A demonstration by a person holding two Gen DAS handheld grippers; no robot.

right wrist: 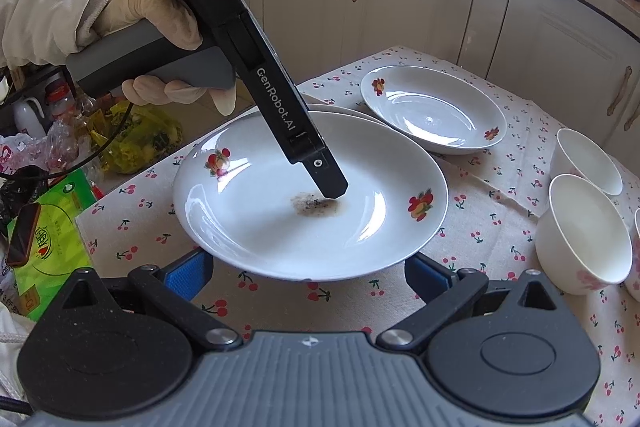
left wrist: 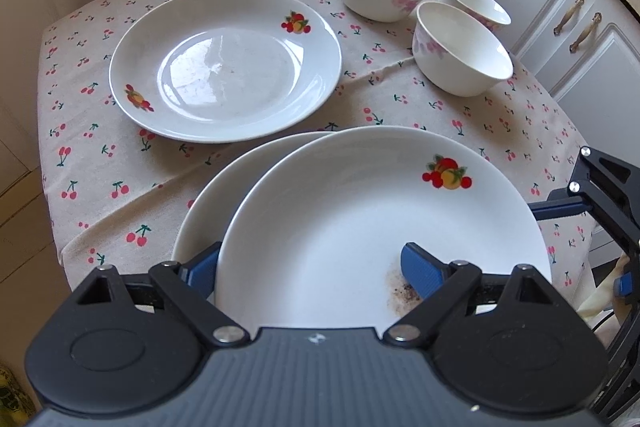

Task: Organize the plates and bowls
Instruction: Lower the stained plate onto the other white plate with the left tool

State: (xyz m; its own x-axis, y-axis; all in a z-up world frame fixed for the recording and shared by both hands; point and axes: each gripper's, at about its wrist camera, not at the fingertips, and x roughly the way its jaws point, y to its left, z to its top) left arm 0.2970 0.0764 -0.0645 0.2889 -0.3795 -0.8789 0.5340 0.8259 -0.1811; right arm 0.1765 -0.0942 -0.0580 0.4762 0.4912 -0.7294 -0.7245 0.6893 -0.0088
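Left gripper jaws straddle rim of top plate, pads spread, grip unconfirmed. Plate lies askew on lower plate; may slide off. Right gripper open, empty, near plate edge.

Your near edge of the table is taken up by the stained plate, which lies partly over a second plate. The left gripper stands over this plate, one finger above the plate's well and the other outside its rim, blocking approach from above. A third plate fills the far left. Three bowls cluster close together at the far right, too tightly for you to pass a finger between them. Bare cloth forms a lane between the far plate and the bowls. Cabinets close off the right side.
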